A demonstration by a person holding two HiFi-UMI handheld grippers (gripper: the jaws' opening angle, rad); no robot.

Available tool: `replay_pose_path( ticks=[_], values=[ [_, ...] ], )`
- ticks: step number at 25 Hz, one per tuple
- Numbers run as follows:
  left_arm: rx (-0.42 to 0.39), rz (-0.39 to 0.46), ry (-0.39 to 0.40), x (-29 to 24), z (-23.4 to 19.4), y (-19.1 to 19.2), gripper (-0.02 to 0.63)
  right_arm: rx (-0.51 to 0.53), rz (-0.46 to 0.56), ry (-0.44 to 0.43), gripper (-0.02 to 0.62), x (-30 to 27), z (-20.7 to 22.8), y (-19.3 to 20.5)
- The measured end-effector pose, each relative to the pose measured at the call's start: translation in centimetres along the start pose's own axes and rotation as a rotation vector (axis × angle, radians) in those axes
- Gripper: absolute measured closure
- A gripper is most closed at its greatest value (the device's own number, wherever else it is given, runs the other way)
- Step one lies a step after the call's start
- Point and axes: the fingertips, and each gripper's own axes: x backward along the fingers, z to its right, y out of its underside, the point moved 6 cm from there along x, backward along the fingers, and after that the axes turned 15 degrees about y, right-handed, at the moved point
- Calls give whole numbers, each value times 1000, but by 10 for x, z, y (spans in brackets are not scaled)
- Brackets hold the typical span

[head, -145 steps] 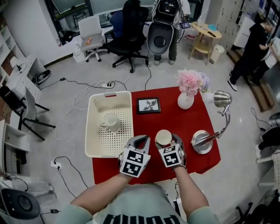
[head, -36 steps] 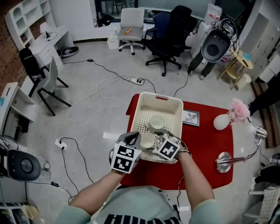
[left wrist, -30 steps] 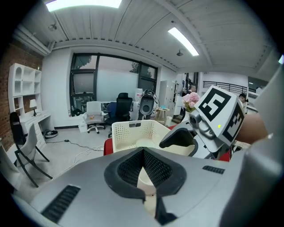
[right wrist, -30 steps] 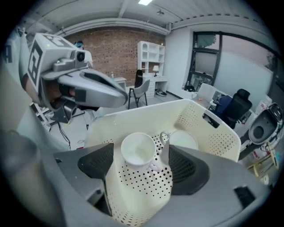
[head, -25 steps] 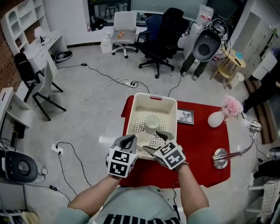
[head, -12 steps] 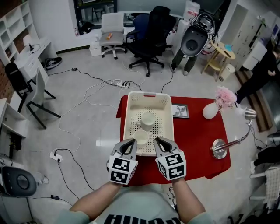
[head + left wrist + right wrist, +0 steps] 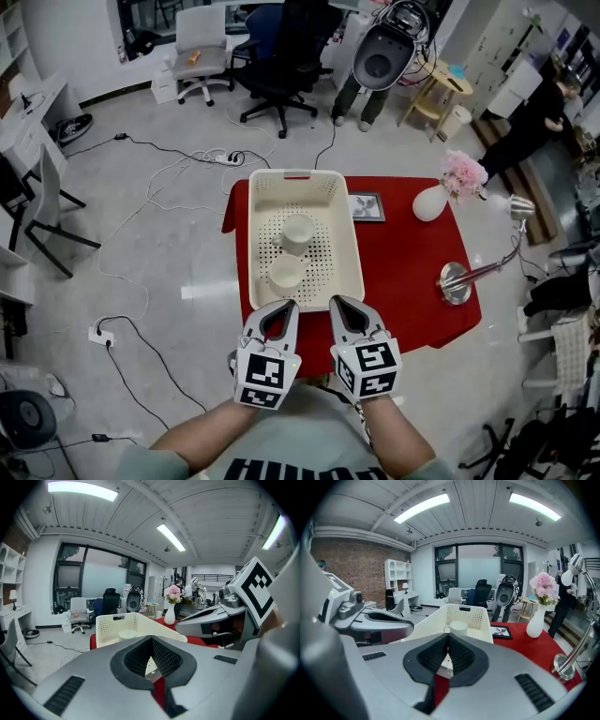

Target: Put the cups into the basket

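Jaws, left: the left gripper (image 7: 151,639) is seen fully closed, pads pressed together tip to tip, and nothing is held between them.
Jaws, right: the right gripper (image 7: 448,635) is shut as well, pads meeting, and nothing is gripped.
Grippers' place: both are held side by side at the lower centre of the head view, just below the basket's near edge in the frame, and neither is touching it.
Cups: two are counted inside the basket. The upper cup (image 7: 296,231) is seated mid-basket and the lower cup (image 7: 286,273) just below it in the frame. They sit close together, but whether they touch cannot be told.
Basket (image 7: 349,272): it is laid lengthwise along the left side of the red table (image 7: 403,262), its left wall close to the table's edge.
Task state: no cup is seen outside the basket, so the job is judged finished or all but finished.
Risk, basket: if the closed jaws were pushed forward or leftward into the near rim, the basket could be shoved toward the table's left edge and tipped off with both cups.
Risk, cups: a jolt to the basket could knock the two together or topple one.
Risk, right side: the vase (image 7: 431,202) and lamp (image 7: 457,281) are well apart and could only be caught by a wide swing of the right gripper toward the frame's right.
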Motion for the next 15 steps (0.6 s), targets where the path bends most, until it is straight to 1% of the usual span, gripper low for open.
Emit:
replay_pose_path(
  ticks=[3, 6, 11, 15],
  values=[
    [-10, 11, 33, 3, 9, 0, 603, -1, -2, 25, 580, 12, -2, 5],
    [-11, 11, 43, 6, 17, 2, 603, 2, -1, 29, 580, 24, -5, 12],
    [-27, 6, 44, 9, 40, 1, 603, -5, 11, 15, 580, 43, -1, 21],
    [-36, 1, 27, 15, 61, 0, 603, 1, 30, -6, 580, 60, 4, 25]
  ],
)
